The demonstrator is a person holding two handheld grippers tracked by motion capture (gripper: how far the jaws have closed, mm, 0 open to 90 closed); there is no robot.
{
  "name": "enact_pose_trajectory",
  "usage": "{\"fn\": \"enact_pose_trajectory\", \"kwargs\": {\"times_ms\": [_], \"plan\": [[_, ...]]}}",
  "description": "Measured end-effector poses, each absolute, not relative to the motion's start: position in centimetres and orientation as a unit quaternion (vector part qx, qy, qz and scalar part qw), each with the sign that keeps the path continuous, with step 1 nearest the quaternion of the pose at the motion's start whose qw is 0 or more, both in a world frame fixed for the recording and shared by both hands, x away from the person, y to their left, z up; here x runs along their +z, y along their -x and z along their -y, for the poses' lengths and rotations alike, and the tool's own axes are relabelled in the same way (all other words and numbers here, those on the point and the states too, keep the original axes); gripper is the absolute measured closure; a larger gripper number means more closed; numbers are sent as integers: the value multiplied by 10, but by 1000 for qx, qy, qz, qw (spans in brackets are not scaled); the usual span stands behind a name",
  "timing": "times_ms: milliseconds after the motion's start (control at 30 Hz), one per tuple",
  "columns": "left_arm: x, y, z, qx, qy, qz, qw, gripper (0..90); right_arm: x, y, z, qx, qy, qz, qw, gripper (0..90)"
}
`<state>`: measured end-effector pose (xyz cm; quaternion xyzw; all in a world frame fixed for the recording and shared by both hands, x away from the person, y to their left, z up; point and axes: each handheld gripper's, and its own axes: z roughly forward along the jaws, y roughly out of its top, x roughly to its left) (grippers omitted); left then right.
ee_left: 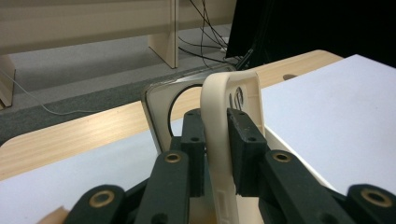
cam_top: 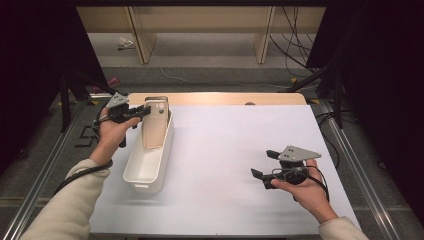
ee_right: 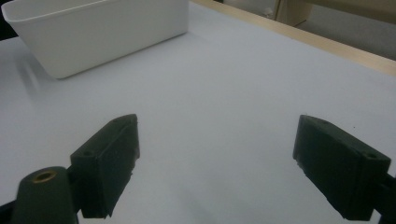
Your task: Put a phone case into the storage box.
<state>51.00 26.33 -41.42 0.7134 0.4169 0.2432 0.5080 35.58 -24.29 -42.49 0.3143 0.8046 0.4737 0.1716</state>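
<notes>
A beige phone case [cam_top: 154, 127] stands upright at the far end of a long white bin [cam_top: 150, 170] on the left of the table. My left gripper [cam_top: 145, 111] is shut on the case's upper edge. In the left gripper view the two black pads clamp the beige phone case [ee_left: 219, 93] from both sides, at my left gripper [ee_left: 217, 135]. Just behind it stands a second case [ee_left: 156, 112] with a grey rim. My right gripper [cam_top: 262, 163] hovers over the white tabletop at the right, open with nothing between its jaws, as my right gripper [ee_right: 215, 163] also shows up close.
A white sheet [cam_top: 240, 150] covers the table, with a wooden strip [cam_top: 215, 98] along the far edge. The bin [ee_right: 102, 32] lies ahead of the right gripper. Beyond the table are wooden furniture legs, floor cables and dark stands.
</notes>
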Motion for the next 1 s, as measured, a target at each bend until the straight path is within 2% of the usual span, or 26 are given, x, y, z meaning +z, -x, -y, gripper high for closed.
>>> {"fn": "enact_pose_trajectory", "kwargs": {"times_ms": [1000], "plan": [[-413, -523, -255, 250, -742, -404, 473, 715, -425, -356, 243, 474, -313, -806, 170, 155]]}}
